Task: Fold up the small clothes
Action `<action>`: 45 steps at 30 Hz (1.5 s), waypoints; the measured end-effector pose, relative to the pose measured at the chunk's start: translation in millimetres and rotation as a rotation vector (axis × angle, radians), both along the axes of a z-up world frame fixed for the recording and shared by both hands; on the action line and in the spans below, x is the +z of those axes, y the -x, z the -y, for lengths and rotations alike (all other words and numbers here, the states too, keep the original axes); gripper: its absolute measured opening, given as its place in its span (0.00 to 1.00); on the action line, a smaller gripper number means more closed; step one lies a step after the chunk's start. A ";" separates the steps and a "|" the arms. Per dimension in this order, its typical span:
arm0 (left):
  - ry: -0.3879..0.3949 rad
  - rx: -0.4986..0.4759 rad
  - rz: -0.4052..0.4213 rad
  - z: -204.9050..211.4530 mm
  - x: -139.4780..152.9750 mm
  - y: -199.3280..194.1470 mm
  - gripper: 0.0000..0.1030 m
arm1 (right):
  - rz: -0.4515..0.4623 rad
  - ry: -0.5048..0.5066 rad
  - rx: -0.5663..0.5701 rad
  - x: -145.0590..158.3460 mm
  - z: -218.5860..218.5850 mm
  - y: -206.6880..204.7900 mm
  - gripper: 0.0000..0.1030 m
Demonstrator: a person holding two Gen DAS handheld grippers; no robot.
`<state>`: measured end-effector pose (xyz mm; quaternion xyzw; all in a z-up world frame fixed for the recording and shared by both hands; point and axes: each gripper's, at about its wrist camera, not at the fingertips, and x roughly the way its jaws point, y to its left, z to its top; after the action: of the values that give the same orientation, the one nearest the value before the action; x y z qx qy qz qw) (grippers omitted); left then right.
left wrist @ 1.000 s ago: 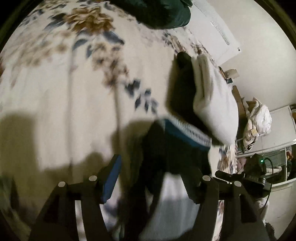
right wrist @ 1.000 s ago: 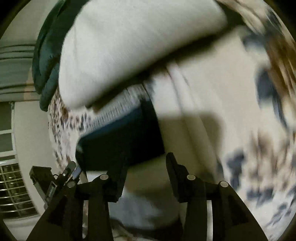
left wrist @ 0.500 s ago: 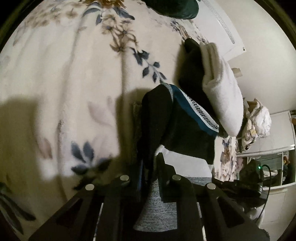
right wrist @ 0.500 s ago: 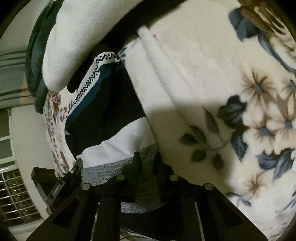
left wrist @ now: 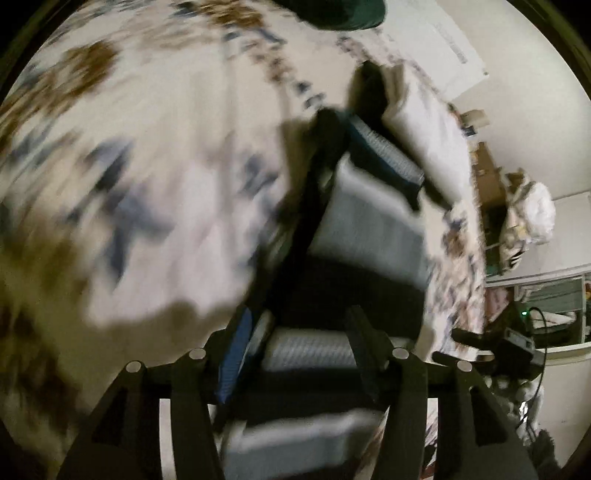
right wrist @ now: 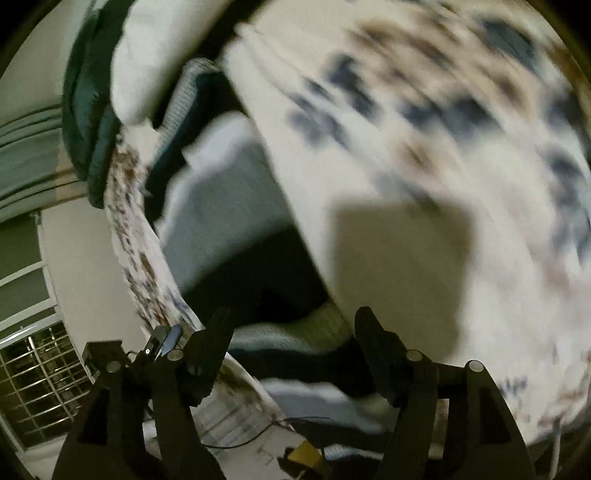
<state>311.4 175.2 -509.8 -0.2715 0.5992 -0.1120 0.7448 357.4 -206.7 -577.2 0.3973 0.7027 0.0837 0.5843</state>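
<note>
Both views are blurred, so fine detail is lost. In the left wrist view the left gripper (left wrist: 295,354) has its fingers (left wrist: 236,354) spread wide with nothing held between them; the striped garment (left wrist: 369,236) lies just ahead of and partly under the gap, stretching from the near edge toward the far right. Its bands run dark, grey-white, dark, then teal with a pale patterned strip at the far end. It rests on a floral blanket (left wrist: 155,147) covering the bed, cream with blue and brown flowers. Touching the garment's far end is a white pillow (left wrist: 424,136), and a dark green cushion (left wrist: 332,14) sits at the far edge of the bed. To the right, beyond the bed, a heap of pale bags (left wrist: 532,218) stands against the wall, and the other gripper's body with a green light (left wrist: 517,339) shows at the near right. In the right wrist view the right gripper (right wrist: 291,332) is likewise wide open and grips nothing; the striped garment (right wrist: 229,206) lies ahead, left of centre, its near folded edge between the fingers (right wrist: 376,350), though whether they touch the cloth cannot be told. The floral blanket (right wrist: 443,147) fills the right side, the white pillow (right wrist: 155,48) and green cushion (right wrist: 85,110) lie at the far left, and a barred window (right wrist: 33,376) shows at the near left.
</note>
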 end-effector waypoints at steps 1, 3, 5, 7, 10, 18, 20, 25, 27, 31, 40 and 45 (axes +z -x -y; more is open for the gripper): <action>-0.007 0.006 -0.018 -2.5 -1.7 14.6 0.49 | -0.016 -0.005 0.001 -2.1 4.5 17.0 0.68; -0.045 0.027 -0.091 -6.7 -13.4 54.2 0.49 | -0.055 -0.001 0.012 -10.8 6.1 53.9 0.68; -0.057 0.038 -0.152 -5.1 -27.7 89.8 0.49 | -0.091 0.025 0.048 -21.3 -0.1 86.8 0.68; -0.075 0.031 -0.193 2.6 -42.4 124.1 0.49 | -0.113 0.033 0.080 -30.3 -6.0 120.6 0.68; -0.113 0.004 -0.262 18.4 -66.1 157.5 0.49 | -0.141 0.053 0.103 -43.3 -17.9 156.1 0.68; -0.223 0.016 -0.247 50.6 -62.7 194.4 0.49 | -0.138 0.165 0.160 -60.0 -45.0 208.8 0.68; -0.195 0.056 -0.246 46.6 -51.4 208.1 0.49 | -0.136 0.155 0.155 -57.2 -48.1 217.3 0.68; 0.016 0.213 -0.329 21.1 -55.5 253.1 0.49 | -0.133 0.148 0.153 -50.0 -36.8 235.2 0.68; 0.167 0.300 -0.383 15.4 -75.5 265.1 0.49 | -0.135 0.150 0.150 -49.9 -28.9 239.4 0.68; 0.391 0.465 -0.468 17.0 -115.0 281.3 0.49 | -0.160 0.142 0.130 -60.1 -19.1 247.1 0.68; 0.309 0.524 -0.233 24.9 -64.7 280.9 0.01 | -0.170 0.134 0.164 -71.5 -36.8 252.3 0.68; 0.257 0.476 -0.173 22.6 -42.8 276.1 0.01 | -0.156 0.135 0.203 -70.3 -49.2 254.0 0.57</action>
<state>35.3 152.7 -552.7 -0.5054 0.5606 0.0144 0.6558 103.5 -157.5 -647.5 0.2893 0.7864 0.0637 0.5420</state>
